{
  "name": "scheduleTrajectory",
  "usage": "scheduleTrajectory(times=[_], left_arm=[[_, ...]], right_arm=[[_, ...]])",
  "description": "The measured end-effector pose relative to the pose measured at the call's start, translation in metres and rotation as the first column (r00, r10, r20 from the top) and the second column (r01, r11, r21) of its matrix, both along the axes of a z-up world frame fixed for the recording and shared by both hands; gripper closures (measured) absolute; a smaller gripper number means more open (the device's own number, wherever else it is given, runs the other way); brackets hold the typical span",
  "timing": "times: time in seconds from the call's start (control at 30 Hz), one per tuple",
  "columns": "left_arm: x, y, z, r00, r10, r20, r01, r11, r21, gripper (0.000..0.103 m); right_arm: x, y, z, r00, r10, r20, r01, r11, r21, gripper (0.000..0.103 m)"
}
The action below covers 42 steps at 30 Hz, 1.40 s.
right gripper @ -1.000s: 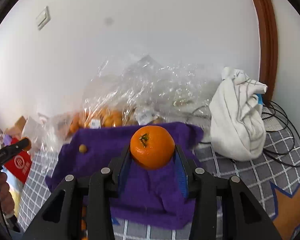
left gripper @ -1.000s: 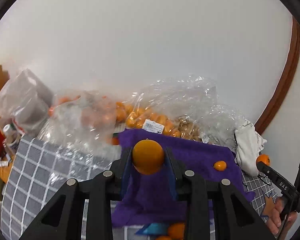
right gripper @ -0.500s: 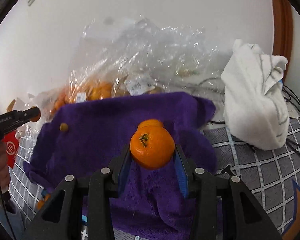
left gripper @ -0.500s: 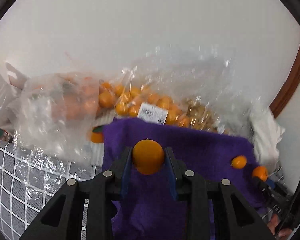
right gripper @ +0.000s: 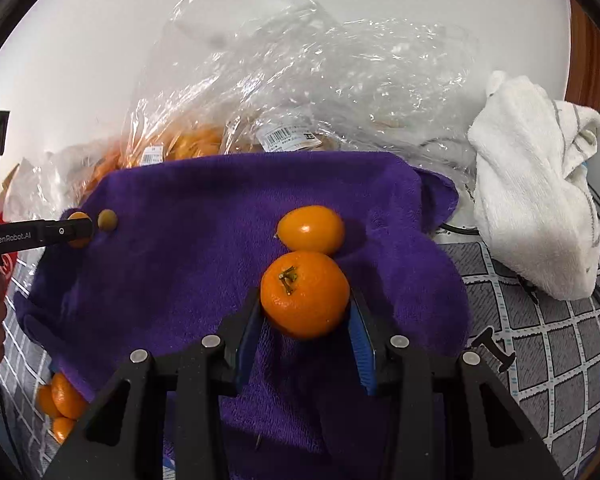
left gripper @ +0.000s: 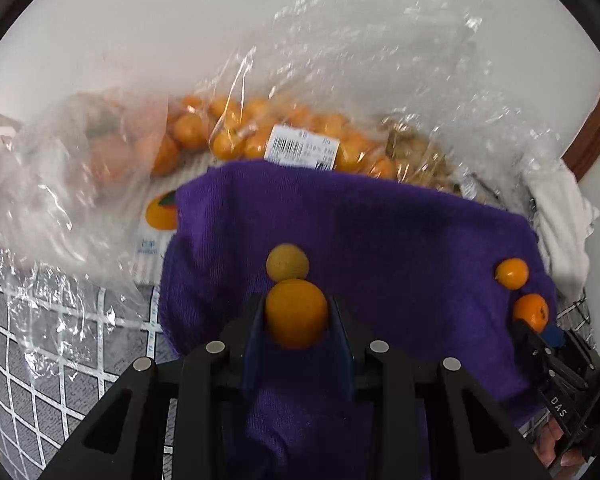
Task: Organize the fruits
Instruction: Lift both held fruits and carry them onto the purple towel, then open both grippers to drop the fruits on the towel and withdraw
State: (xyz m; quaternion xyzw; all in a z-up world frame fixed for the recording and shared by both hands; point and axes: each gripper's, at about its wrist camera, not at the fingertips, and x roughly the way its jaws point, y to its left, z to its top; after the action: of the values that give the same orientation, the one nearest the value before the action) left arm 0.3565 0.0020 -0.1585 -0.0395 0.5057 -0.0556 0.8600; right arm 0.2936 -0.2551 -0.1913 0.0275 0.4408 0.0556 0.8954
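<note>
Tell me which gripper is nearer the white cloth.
Right. The right gripper, shut on a mandarin, is over the purple towel's half nearer the white cloth; the left gripper is at the far edge.

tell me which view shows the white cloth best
The right wrist view: the white cloth lies whole and crumpled, right of the purple towel. The left wrist view catches only part of it at the right edge.

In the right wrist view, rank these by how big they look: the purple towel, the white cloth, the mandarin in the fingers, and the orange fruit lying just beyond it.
1. purple towel
2. white cloth
3. mandarin, though nearness to the camera enlarges it
4. orange fruit, so its rank below the mandarin is unsure
</note>
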Motion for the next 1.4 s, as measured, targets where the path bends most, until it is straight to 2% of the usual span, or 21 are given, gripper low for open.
scheduleTrajectory(times=[0.33,0.47,0.53,0.6,0.83,1.03,1.17,1.4], left_arm=[[0.004,-0.004,-0.013,0.999,0.014,-0.043,-0.012,0.999,0.042,0.072],[0.005,-0.002,-0.014,0.999,0.019,-0.050,-0.017,0.999,0.048,0.072],[0.006,0.001,-0.013,0.998,0.019,-0.054,-0.016,0.998,0.053,0.065],[0.007,0.002,-0.011,0.999,0.011,-0.049,-0.009,0.999,0.042,0.048],[0.000,-0.003,0.004,1.000,-0.013,-0.004,0.013,0.999,0.032,0.043],[-0.004,0.003,0.022,0.999,0.013,0.042,-0.014,1.000,0.027,0.043],[-0.010,0.003,0.035,0.997,0.009,0.078,-0.011,1.000,0.018,0.043],[-0.028,-0.006,0.068,0.987,-0.011,0.159,0.008,1.000,0.015,0.043]], right_arm=[[0.000,0.000,0.000,1.000,0.000,0.006,0.000,1.000,0.001,0.060],[-0.003,0.002,0.002,1.000,0.006,0.021,-0.005,1.000,-0.004,0.052],[-0.005,0.003,0.004,0.999,0.001,0.037,0.000,1.000,-0.018,0.046],[-0.009,0.002,0.009,0.998,0.005,0.063,-0.004,1.000,-0.014,0.042],[-0.017,-0.008,0.022,0.993,-0.024,0.113,0.020,0.999,0.033,0.039],[-0.022,-0.009,0.031,0.988,-0.045,0.146,0.045,0.999,0.005,0.039],[-0.030,-0.011,0.051,0.981,-0.056,0.187,0.053,0.998,0.021,0.039],[-0.058,-0.013,0.090,0.968,-0.106,0.228,0.111,0.994,-0.010,0.039]])
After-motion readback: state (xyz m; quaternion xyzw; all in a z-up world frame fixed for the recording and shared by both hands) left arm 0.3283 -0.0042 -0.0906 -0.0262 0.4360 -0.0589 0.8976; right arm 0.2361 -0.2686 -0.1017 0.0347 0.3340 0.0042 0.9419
